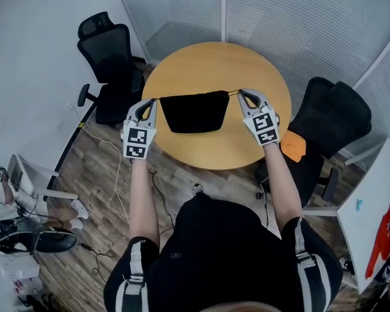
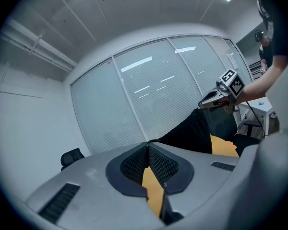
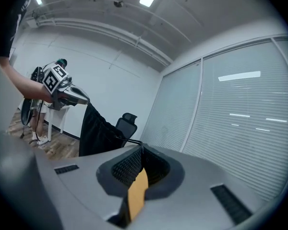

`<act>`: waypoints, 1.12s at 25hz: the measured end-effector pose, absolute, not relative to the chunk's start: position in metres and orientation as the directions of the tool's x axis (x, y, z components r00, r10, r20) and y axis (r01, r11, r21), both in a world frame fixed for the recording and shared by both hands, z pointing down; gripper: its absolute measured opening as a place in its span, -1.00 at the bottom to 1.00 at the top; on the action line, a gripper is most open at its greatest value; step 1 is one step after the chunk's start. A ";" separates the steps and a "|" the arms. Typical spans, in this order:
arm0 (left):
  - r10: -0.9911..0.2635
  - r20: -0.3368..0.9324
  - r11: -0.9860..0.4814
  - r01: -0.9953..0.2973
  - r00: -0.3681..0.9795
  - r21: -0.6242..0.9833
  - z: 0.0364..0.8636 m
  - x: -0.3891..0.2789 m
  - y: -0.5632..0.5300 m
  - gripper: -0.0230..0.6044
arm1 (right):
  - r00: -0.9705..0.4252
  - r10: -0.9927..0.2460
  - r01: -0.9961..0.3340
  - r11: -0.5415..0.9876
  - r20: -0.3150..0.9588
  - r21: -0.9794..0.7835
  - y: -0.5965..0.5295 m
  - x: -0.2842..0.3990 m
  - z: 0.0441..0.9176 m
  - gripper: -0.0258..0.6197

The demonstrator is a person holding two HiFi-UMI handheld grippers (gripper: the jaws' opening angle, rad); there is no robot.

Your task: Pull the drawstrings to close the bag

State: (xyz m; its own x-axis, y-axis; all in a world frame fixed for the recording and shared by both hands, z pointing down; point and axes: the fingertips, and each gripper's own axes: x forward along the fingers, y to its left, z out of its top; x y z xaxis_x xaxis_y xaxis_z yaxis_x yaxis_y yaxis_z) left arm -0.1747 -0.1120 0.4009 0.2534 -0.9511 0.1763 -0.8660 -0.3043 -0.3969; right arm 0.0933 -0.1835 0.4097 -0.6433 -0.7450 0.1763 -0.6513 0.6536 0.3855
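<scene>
A black drawstring bag (image 1: 195,111) hangs stretched between the two grippers above the round wooden table (image 1: 216,145). My left gripper (image 1: 153,100) is shut on the left drawstring at the bag's top left corner. My right gripper (image 1: 239,92) is shut on the right drawstring at the top right corner. In the left gripper view the jaws (image 2: 147,145) meet at the tip, the cord runs to the bag (image 2: 189,131), and the other gripper (image 2: 220,97) shows beyond. In the right gripper view the jaws (image 3: 141,147) pinch a black cord leading to the bag (image 3: 93,131).
One black office chair (image 1: 110,70) stands left of the table, another (image 1: 325,132) to its right with an orange thing (image 1: 294,146) on its seat. Cables lie on the wooden floor (image 1: 107,174). Frosted glass walls run behind the table. A white desk (image 1: 370,207) stands at right.
</scene>
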 end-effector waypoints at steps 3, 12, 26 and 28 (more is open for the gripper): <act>-0.950 0.172 -0.308 -0.870 0.261 -0.384 0.403 -0.185 -0.123 -0.88 | -0.628 -0.759 -0.660 0.637 0.174 0.398 -0.193 0.090 0.409 -0.75; -0.937 0.179 -0.346 -0.871 0.301 -0.349 0.411 -0.224 -0.169 -0.88 | -0.564 -0.803 -0.719 0.593 0.194 0.363 -0.230 0.071 0.418 -0.75; -0.907 0.166 -0.421 -0.863 0.388 -0.281 0.428 -0.278 -0.236 -0.88 | -0.448 -0.875 -0.817 0.484 0.184 0.312 -0.268 0.052 0.425 -0.75; -0.901 0.174 -0.432 -0.859 0.397 -0.275 0.433 -0.280 -0.240 -0.88 | -0.429 -0.882 -0.831 0.470 0.194 0.297 -0.270 0.056 0.431 -0.75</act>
State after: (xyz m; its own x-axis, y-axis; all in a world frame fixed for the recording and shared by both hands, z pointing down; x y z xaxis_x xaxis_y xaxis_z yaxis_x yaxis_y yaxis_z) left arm -0.2800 -0.2401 0.4334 0.3974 -0.9010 0.1741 -0.8589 -0.4320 -0.2752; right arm 0.0560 -0.2698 0.4311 -0.4293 -0.8820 0.1943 -0.8311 0.4700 0.2972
